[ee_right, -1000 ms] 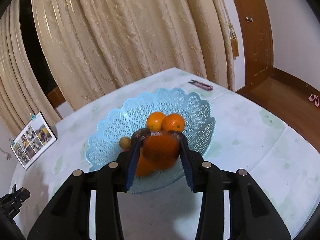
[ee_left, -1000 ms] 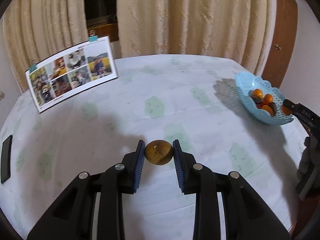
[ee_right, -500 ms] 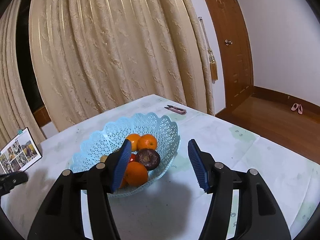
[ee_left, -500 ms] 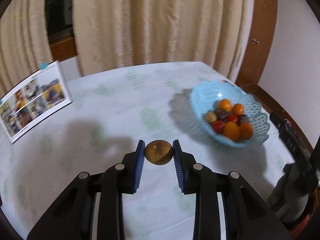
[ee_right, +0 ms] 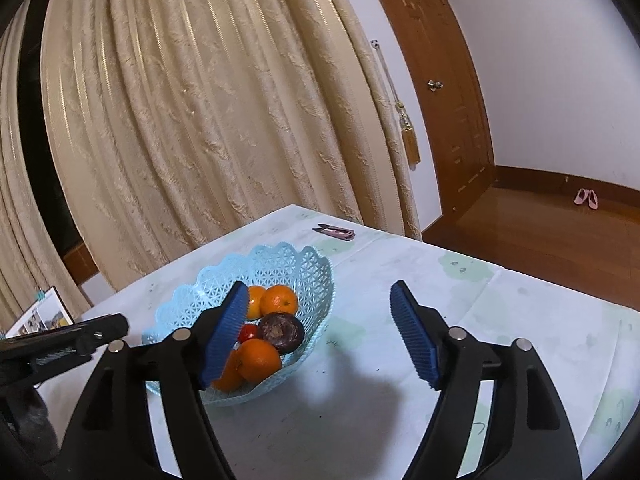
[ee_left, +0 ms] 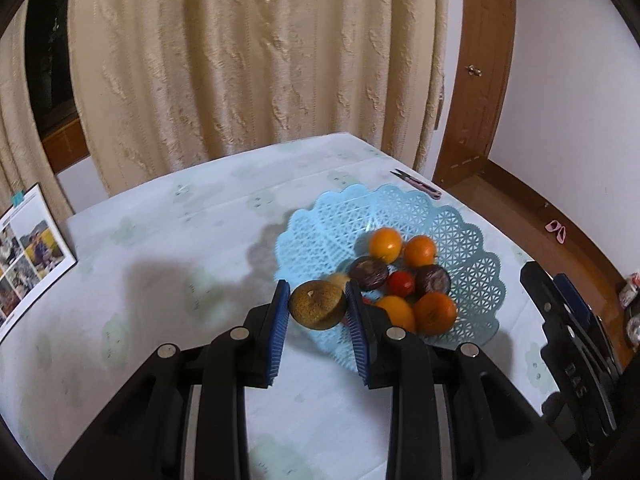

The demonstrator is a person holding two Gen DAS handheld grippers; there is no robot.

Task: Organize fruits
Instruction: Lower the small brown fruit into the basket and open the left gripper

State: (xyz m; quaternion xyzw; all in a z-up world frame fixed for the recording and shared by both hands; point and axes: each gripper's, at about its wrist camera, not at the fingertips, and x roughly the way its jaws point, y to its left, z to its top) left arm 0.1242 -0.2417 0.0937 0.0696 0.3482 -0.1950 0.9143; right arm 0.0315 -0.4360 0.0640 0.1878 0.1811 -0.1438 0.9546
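My left gripper [ee_left: 317, 307] is shut on a brown-green round fruit [ee_left: 318, 305] and holds it above the near left rim of a light blue lattice basket [ee_left: 320, 236]. The basket holds several oranges [ee_left: 434, 313], dark purple fruits [ee_left: 369, 273] and a small red one [ee_left: 401, 283]. My right gripper [ee_right: 316, 334] is open and empty, above the table just right of the basket [ee_right: 312, 272]. The right gripper also shows at the right edge of the left wrist view [ee_left: 568, 320].
A pink-handled snipper [ee_left: 418, 183] lies on the table behind the basket. A photo board [ee_left: 28, 256] stands at the far left. The table's right edge drops to a wooden floor; curtains hang behind.
My left gripper has carried the brown fruit right, up to the basket's rim. My right gripper has released an orange into the basket, opened wide and drawn back to the right.
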